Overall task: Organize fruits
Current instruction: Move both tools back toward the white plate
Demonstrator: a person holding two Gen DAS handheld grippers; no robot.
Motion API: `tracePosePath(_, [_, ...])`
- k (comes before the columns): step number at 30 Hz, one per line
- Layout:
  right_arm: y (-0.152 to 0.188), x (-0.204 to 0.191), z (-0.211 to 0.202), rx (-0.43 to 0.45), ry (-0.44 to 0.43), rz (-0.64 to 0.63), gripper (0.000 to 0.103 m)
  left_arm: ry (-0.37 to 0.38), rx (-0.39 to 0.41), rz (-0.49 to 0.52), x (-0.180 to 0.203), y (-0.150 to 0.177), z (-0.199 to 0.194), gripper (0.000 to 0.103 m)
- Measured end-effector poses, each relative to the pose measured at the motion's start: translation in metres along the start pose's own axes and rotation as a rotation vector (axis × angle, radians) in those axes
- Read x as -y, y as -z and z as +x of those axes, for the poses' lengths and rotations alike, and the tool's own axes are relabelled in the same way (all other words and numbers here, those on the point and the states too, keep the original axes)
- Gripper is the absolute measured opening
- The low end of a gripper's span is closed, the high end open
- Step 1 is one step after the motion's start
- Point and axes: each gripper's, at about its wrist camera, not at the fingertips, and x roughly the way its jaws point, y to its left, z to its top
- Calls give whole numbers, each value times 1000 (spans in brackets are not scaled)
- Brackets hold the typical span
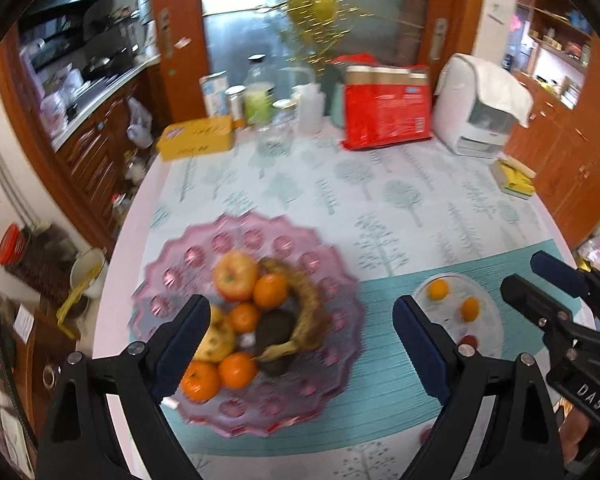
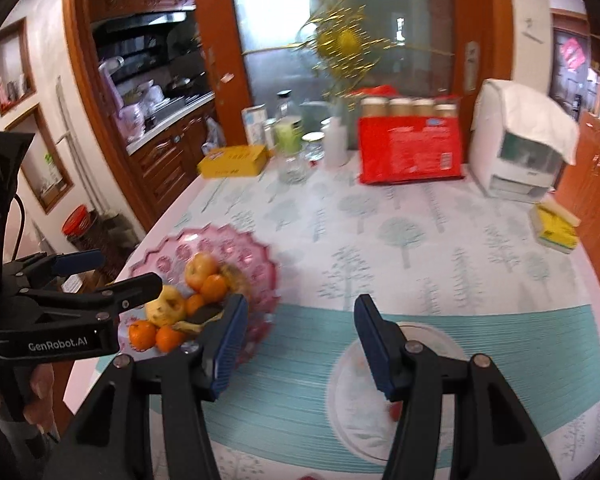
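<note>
A pink glass fruit bowl (image 1: 172, 272) sits on a teal placemat (image 1: 380, 400). It holds an apple (image 1: 235, 275), several oranges (image 1: 271, 290), a browned banana (image 1: 308, 312), a dark avocado (image 1: 274, 334) and a yellow pear (image 1: 216, 340). A small clear plate (image 1: 488, 320) to the right holds two small oranges (image 1: 438, 290) and a red fruit (image 1: 469, 342). My left gripper (image 1: 300, 340) is open above the bowl's near side. My right gripper (image 2: 300, 344) is open and empty, above the clear plate (image 2: 348, 408). The bowl (image 2: 256, 264) also shows in the right wrist view.
At the table's far edge stand a yellow box (image 1: 198, 136), jars and bottles (image 1: 260, 100), a red package (image 1: 388, 116) and a white appliance (image 1: 480, 108). A yellow sponge (image 1: 514, 178) lies at the right edge. Wooden cabinets flank the table.
</note>
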Motion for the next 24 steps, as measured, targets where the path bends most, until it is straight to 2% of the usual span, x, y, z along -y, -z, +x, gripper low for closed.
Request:
tracePosePath(6, [4,47,-19,18,94,53,56,47,25,89,48,-16,2,92])
tracePosePath(13, [22,98,-12,-24,163,122,56,80,16,168,103,-25,24,92])
tracePosePath(19, [46,131,15,-110,179,142,56,89,-50,224,144,-21,69,92])
tracePosePath(24, [69,152,48,-198,137,160,56,95,-145,258,171,-11,121,92])
